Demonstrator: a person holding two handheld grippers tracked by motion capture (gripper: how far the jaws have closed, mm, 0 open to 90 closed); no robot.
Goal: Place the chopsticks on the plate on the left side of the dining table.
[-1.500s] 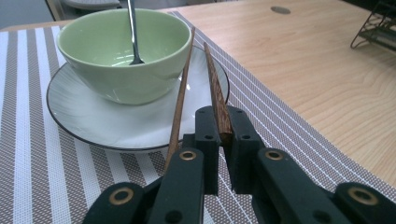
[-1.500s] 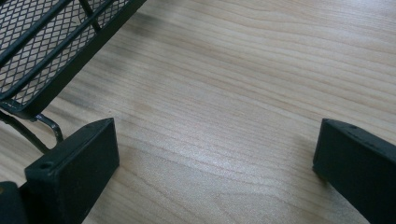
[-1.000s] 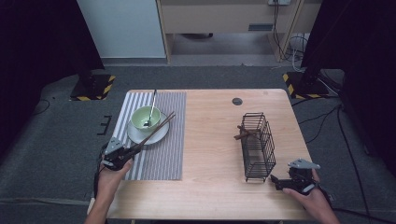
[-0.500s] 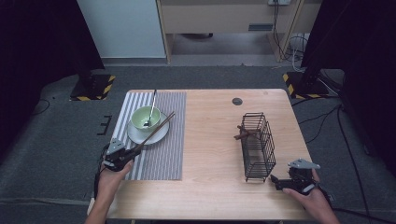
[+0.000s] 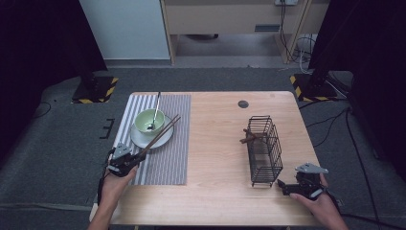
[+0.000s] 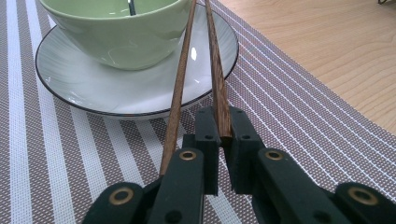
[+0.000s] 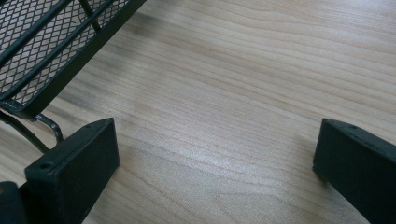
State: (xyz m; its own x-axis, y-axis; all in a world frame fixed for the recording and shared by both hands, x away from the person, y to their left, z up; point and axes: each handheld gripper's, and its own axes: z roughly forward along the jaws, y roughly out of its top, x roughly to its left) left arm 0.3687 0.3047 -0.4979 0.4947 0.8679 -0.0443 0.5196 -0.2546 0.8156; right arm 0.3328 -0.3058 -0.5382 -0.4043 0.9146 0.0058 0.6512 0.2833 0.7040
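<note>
At the left, the left gripper (image 5: 138,158) is clamped on 1 of 2 chopsticks (image 6: 215,70); both lean on the plate (image 5: 139,140) beside the green bowl (image 5: 146,121), over the striped mat (image 5: 167,158). The wire basket (image 5: 262,149) stands further right. The right gripper (image 5: 282,186) rests beside it, jaws wide apart on bare table (image 7: 243,84).

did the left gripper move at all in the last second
No. In the high view the left gripper sits at the same spot on the striped placemat, near the plate's near rim, shut on the chopsticks as before.
</note>
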